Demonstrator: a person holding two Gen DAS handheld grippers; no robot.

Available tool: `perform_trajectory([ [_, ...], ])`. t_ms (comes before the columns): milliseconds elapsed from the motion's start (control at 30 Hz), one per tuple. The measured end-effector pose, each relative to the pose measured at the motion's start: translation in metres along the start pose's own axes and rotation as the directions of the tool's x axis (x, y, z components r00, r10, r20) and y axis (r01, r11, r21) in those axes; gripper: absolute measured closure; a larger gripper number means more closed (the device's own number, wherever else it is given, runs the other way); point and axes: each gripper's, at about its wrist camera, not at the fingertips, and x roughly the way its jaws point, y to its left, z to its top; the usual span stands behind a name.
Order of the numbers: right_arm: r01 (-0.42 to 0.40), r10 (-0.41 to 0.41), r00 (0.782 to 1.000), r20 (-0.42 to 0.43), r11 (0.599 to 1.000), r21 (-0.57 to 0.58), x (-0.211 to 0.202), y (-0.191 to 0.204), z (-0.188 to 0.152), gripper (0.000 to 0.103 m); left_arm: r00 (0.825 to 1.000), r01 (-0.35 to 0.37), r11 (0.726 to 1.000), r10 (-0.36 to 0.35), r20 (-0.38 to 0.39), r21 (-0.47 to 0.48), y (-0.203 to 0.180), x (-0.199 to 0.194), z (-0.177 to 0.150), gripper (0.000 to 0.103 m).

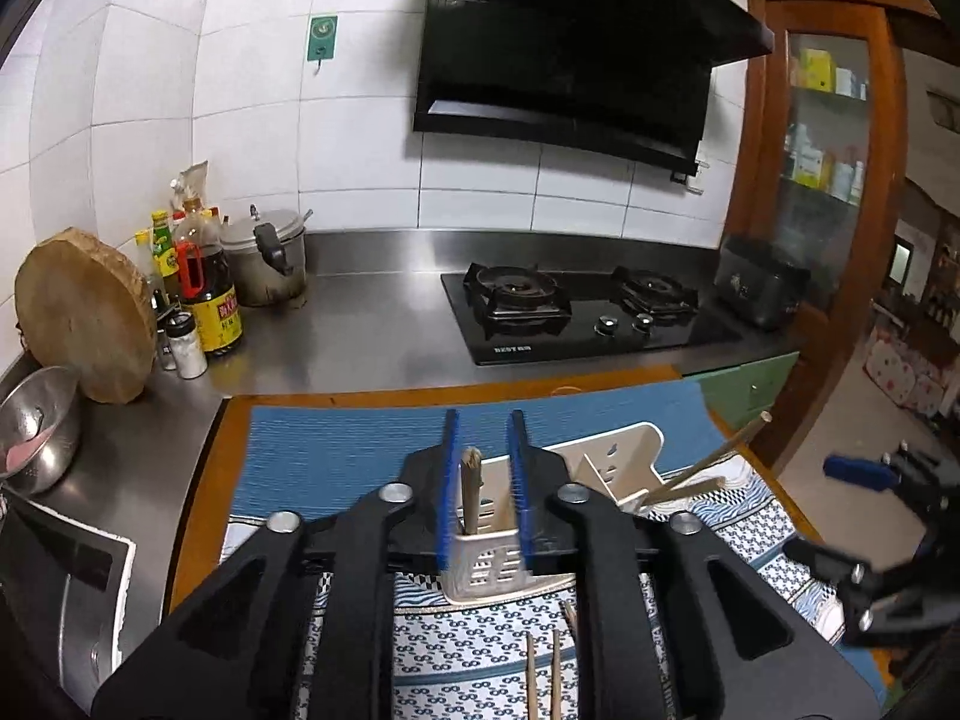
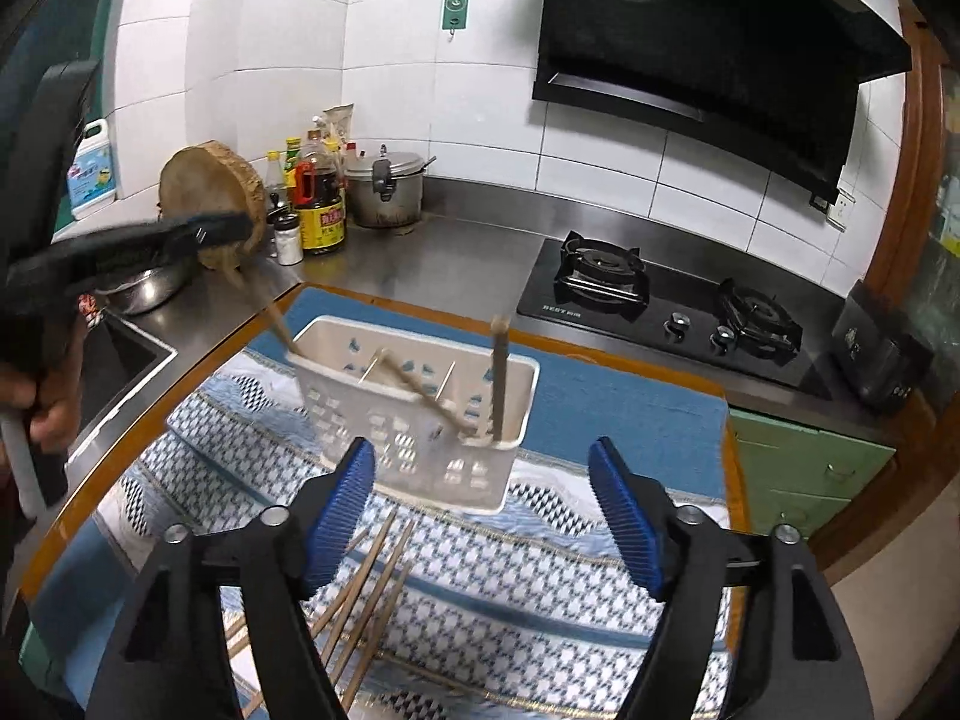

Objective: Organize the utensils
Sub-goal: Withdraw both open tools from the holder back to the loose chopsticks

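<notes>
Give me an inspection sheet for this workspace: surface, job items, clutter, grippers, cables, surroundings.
Surface: wooden table under a blue mat and a patterned cloth.
Job's things: white caddy holding a few chopsticks; loose chopsticks on the cloth.
Clutter: nothing seen on the table beyond these.
Grippers: left gripper has its jaws slightly apart around an upright chopstick in the caddy, contact unclear; right gripper open, empty.
Cables: nothing seen.
Surroundings: steel counter, gas hob, range hood, sauce bottles, pressure cooker, round chopping block.
</notes>
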Motion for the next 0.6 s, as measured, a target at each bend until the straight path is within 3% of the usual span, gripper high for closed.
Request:
perform_trajectory([
  [33, -0.007, 0.007, 1.0, -0.002, 1.0, 0.002, -0.003, 0.002, -0.007, 0.028, 1.0, -0.004, 1.0, 0.004, 0.006, 0.004, -0.001, -0.004, -0.002, 0.071],
  [133, -0.033, 0.033, 0.999, -0.021, 0.999, 0.023, -0.01, 0.011, -0.036, 0.027, 0.999, -0.012, 1.0, 0.012, 0.031, 0.011, -0.004, -0.027, -0.012, 0.06],
  [400, -0.022, 0.025, 0.997, -0.079, 0.999, 0.039, -0.022, 0.038, -0.11, 0.027, 0.999, -0.017, 1.0, 0.017, 0.034, 0.023, -0.004, -0.077, -0.061, 0.044],
  [600, -0.049, 0.058, 0.99, -0.128, 0.996, 0.072, -0.026, 0.06, -0.158, 0.028, 1.0, 0.004, 0.999, -0.004, -0.001, -0.04, 0.007, -0.098, -0.113, 0.036],
])
